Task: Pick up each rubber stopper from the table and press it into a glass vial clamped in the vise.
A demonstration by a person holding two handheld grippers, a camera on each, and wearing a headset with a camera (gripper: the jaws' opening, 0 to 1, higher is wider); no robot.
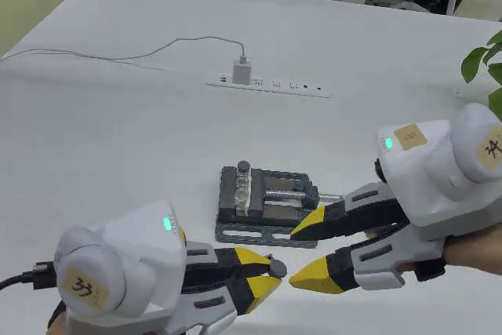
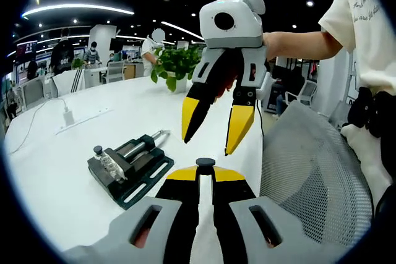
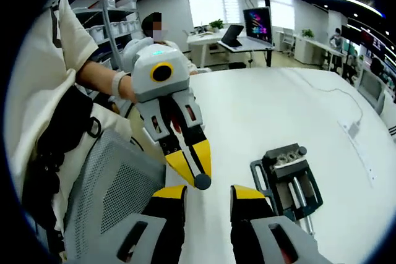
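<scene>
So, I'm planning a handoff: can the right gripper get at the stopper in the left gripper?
Probably yes: the right gripper is open, its tips just short of the stopper that the left gripper pinches at its tips, with nothing between.

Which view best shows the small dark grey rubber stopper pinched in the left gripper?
The right gripper view: the stopper sits unobstructed at the left gripper's tips. In the head view it looks small; in the left gripper view its top pokes above the jaws.
</scene>
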